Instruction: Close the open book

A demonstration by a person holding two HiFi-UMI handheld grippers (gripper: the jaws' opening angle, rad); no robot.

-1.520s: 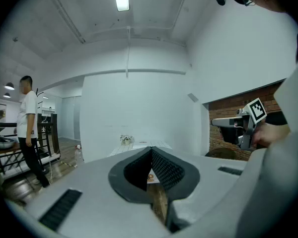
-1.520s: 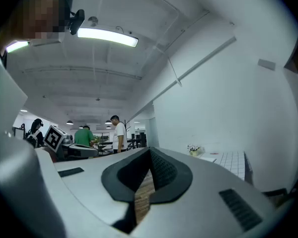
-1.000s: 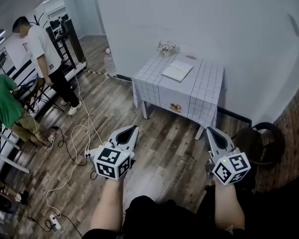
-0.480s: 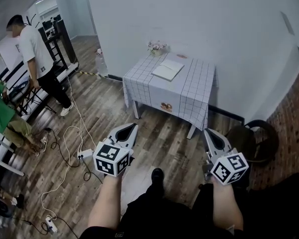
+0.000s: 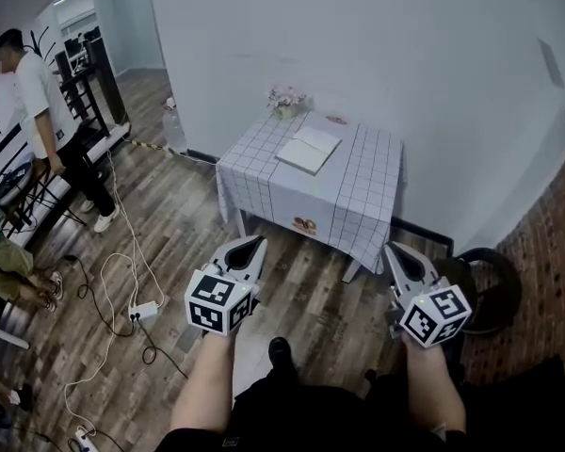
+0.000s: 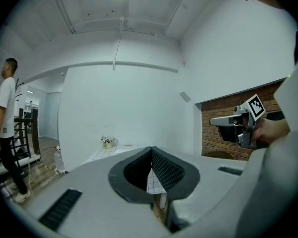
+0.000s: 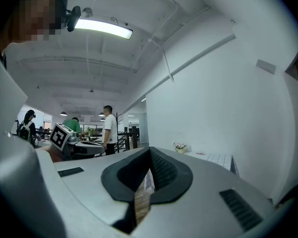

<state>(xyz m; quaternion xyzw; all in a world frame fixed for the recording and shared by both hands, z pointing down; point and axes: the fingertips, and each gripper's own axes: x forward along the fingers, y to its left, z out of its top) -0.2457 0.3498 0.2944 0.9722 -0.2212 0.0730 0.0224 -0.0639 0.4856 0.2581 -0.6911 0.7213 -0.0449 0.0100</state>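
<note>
Approach comes first: the open book (image 5: pixel 309 149) lies flat on the table (image 5: pixel 367 163) by the wall, well apart from both claws. The left claw (image 5: pixel 254 241) and the right claw (image 5: pixel 393 248) are closed and empty. Lift one cover by its outer edge and fold it over. A flower pot (image 5: pixel 284 102) stands near the book. A power strip (image 5: pixel 143 309) on the floor and a dark round seat (image 5: pixel 494 257) flank the path.

Upper centre in front of me, a checked tablecloth (image 5: pixel 358 191) carries flowers (image 5: pixel 284 100). 1 person (image 5: pixel 38 97) stands upper left, and a power strip (image 5: pixel 143 310) lies lower left.
</note>
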